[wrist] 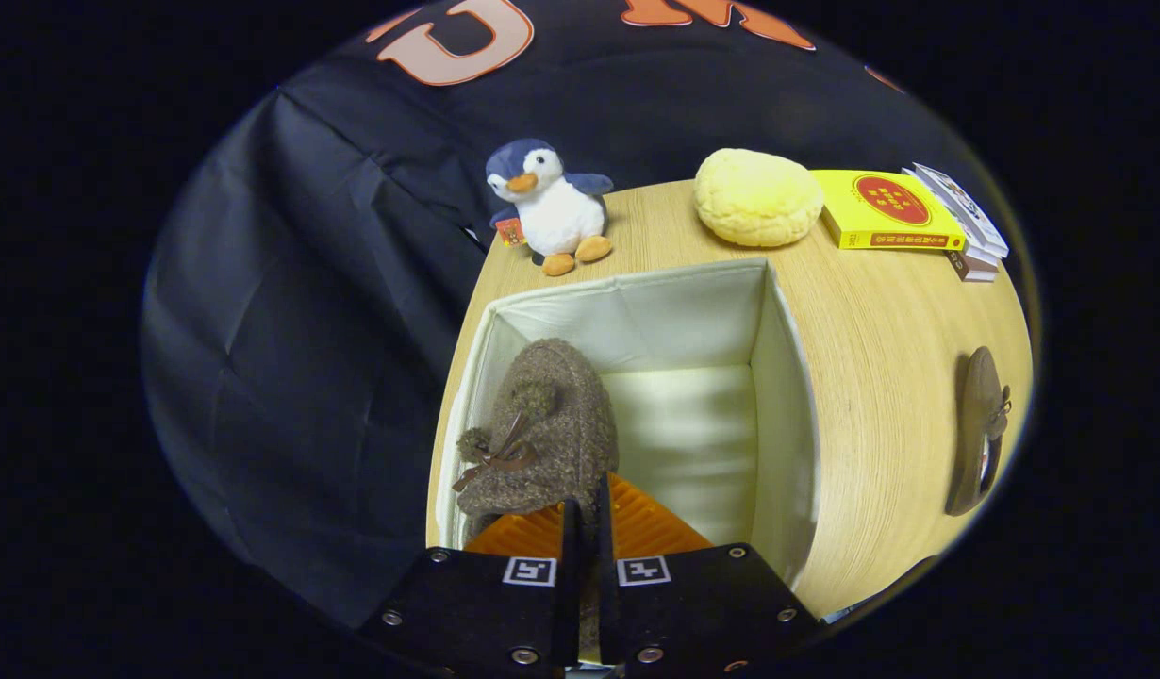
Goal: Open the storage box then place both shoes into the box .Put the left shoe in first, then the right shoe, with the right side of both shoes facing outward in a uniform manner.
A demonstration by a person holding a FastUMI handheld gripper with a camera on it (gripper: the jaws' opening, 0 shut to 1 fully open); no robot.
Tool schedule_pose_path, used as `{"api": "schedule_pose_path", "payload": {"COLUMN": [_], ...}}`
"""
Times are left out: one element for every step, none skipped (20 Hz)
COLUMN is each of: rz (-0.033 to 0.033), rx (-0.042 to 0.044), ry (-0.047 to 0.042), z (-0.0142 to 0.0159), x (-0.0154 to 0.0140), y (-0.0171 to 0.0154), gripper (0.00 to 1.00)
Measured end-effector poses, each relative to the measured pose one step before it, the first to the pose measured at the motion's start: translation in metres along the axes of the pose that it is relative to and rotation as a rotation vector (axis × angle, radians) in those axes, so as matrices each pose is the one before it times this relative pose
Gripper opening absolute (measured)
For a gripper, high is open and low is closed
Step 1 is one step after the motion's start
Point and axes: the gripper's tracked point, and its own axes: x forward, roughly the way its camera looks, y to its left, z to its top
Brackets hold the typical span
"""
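Wooden desk (882, 377) carries an open white storage box (786, 396) at its left edge. Inside the box, against its left wall, hangs a brown fuzzy shoe (552, 424), its heel pinched between the nearly closed fingers (586, 514). Its twin shoe (978, 429) lies near the desk's right edge. A yellow cushion (757, 196), books (886, 212) and a plush penguin (552, 206) line the far edge.

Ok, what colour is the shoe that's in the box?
Brown, a fuzzy woolly brown with a darker bow; the shoe shows best in the gripper view.
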Motion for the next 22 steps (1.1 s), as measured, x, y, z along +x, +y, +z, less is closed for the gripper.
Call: {"api": "schedule_pose_path", "payload": {"rz": [0.01213,0.02072,0.03361,0.04611,0.03714,0.02359,0.02070,0.02006,0.01646,0.01538,0.01274,0.01132,0.00967,0.00114,0.00406,-0.00538,-0.00246,-0.01452,-0.01550,-0.01926,-0.01499,-0.01491], "rx": [-0.00364,0.00372,0.00449,0.00879,0.00157,-0.01050,-0.01793,-0.01623,-0.01321,-0.00973,-0.00816,-0.00656,-0.00729,-0.00644,-0.01026,-0.00602,-0.00356,-0.00114,-0.00628,-0.00549,-0.00594,-0.00032], "ry": [0.00931,0.01116,0.01135,0.00005,-0.00266,-0.00671,-0.00971,-0.01181,-0.01138,-0.01261,-0.01170,-0.01375,-0.01309,-0.01171,-0.01410,-0.00991,-0.00721,-0.01305,-0.01686,-0.01501,-0.01448,-0.00857], "z": [-0.00279,-0.00353,-0.00305,0.00000,0.00075,0.00082,0.00175,0.00093,0.00215,0.00143,0.00283,0.00203,0.00302,0.00205,0.00366,0.00124,0.00233,0.00187,0.00393,0.00328,0.00271,0.00080], "x": [0.00015,-0.00109,-0.00150,-0.00038,-0.00301,-0.00453,-0.00609,-0.00726,-0.00678,-0.00811,-0.00731,-0.00833,-0.00840,-0.00892,-0.00927,-0.00681,-0.00894,-0.00840,-0.00666,-0.00771,-0.00672,-0.00525], "y": [0.00421,0.00449,0.00745,0.01014,0.00847,0.00331,0.00187,0.00171,-0.00027,-0.00149,-0.00290,-0.00285,-0.00320,-0.00558,-0.00502,-0.00853,-0.00790,-0.00980,-0.01160,-0.01264,-0.01287,-0.01191], "gripper": [0.10,0.14,0.17,0.21,0.26,0.33,0.37,0.41,0.43,0.50,0.55,0.61,0.68,0.76,0.79,0.85,0.88,0.92,0.94,0.97,0.97,0.98]}}
